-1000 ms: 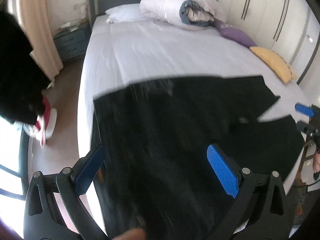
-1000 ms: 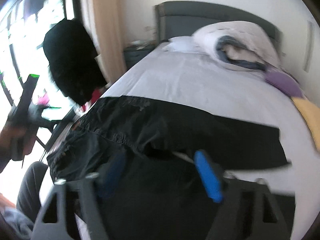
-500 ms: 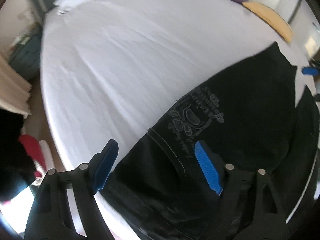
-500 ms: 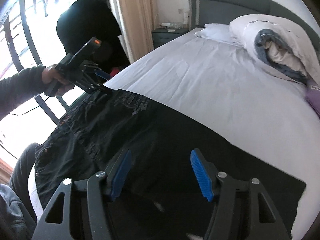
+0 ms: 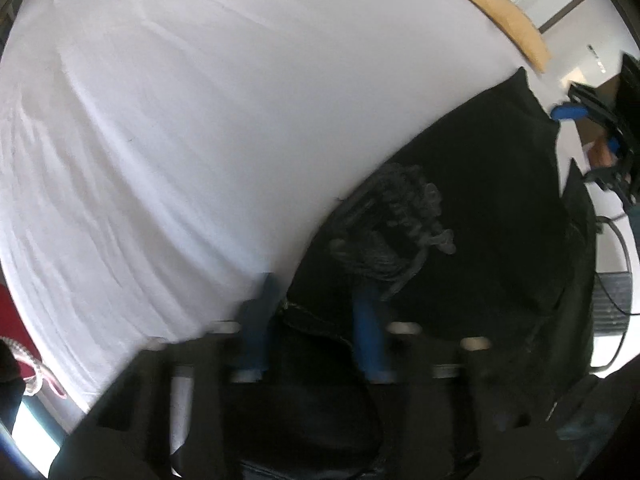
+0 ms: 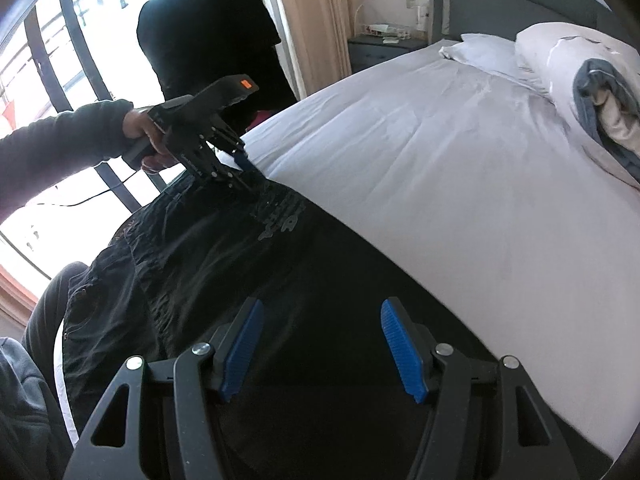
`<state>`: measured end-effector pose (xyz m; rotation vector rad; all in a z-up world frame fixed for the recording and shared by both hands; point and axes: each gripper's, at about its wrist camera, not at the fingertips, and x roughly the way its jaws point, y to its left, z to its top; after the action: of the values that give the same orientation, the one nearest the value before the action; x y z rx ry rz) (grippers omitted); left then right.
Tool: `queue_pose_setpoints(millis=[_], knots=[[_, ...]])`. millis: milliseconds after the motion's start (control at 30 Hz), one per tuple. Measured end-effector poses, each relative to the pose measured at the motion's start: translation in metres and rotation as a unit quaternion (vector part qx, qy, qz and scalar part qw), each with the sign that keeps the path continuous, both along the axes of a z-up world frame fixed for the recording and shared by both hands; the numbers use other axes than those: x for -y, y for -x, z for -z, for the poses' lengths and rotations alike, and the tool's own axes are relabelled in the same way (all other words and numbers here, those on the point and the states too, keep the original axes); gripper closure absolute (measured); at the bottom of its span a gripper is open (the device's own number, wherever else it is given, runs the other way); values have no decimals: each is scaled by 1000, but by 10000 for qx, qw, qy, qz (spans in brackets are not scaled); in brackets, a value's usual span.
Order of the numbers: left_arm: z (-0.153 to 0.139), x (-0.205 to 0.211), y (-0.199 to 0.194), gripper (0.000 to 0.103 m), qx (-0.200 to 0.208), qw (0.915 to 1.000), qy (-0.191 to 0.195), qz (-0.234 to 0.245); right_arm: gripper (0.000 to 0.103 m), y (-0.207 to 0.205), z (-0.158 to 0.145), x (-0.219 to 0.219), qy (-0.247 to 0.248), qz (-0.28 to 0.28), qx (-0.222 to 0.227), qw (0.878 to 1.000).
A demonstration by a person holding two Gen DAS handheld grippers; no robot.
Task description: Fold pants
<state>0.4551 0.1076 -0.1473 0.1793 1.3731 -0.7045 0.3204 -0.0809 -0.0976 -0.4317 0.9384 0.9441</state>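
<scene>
Black pants (image 6: 304, 280) lie spread along the near edge of a bed with a white sheet (image 6: 460, 168). The left gripper (image 5: 316, 316) points down at the waistband corner near the printed patch, its jaws closing with dark fabric between the blue pads. The right gripper (image 6: 322, 340) hovers over the leg fabric, its fingers spread apart and gripping nothing.

I was in a home bedroom. A wide bed with a white fitted sheet (image 6: 460, 184) filled the room, backed by a grey upholstered headboard (image 6: 520, 0), with white pillows (image 6: 484, 54) and a rolled duvet at its head. A grey bedside cabinet (image 6: 384, 50) stood by beige curtains (image 6: 316, 20) and a tall barred window (image 6: 52, 40).
</scene>
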Motion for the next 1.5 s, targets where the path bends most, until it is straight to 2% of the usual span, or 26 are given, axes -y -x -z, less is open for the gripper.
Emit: queue_pose_setpoints(millis=[167, 367, 433, 533, 633, 800, 867, 933, 1033, 1133, 1233, 1333, 1433, 1500], knots=[[-9, 20, 21, 95, 666, 9969, -254, 341, 38, -32, 11, -19, 458, -275, -147, 9985], [-33, 31, 61, 96, 1576, 9855, -390, 490, 40, -66, 20, -46, 961, -461, -167, 9942], [-41, 32, 74, 96, 1809, 9812, -383, 549, 48, -71, 25, -54, 1154, -584, -170, 9915], [-42, 35, 87, 96, 2097, 9747, -475, 611, 52, -78, 32, -65, 1417, -719, -146, 9872], [-47, 40, 117, 96, 2250, 9709, -472, 667, 52, -86, 38, -70, 1604, -791, -221, 9836], [-46, 45, 132, 96, 2417, 9668, -446, 697, 52, -105, 51, -74, 1933, -885, -527, 9757], [-53, 27, 134, 96, 2426, 9666, -427, 701, 57, -110, 56, -74, 2005, -933, -651, 9731], [-54, 30, 137, 96, 2431, 9662, -460, 731, 81, -113, 58, -76, 2020, -987, -697, 9719], [-53, 27, 140, 96, 2418, 9659, -555, 737, 94, -112, 52, -79, 1978, -1079, -648, 9721], [-58, 20, 140, 96, 2407, 9672, -518, 620, 95, -108, 41, -75, 1918, -979, -553, 9750], [-61, 12, 131, 96, 2427, 9675, -457, 538, 96, -103, 23, -65, 1656, -651, -483, 9829], [-69, 13, 139, 96, 2492, 9660, -457, 516, 97, -91, 13, -57, 1490, -311, -451, 9873], [-80, 15, 154, 96, 2556, 9646, -429, 484, 97, -82, 1, -44, 1045, 410, -671, 9914], [-87, 15, 164, 96, 2596, 9636, -418, 478, 97, -74, -3, -33, 677, 959, -894, 9891]])
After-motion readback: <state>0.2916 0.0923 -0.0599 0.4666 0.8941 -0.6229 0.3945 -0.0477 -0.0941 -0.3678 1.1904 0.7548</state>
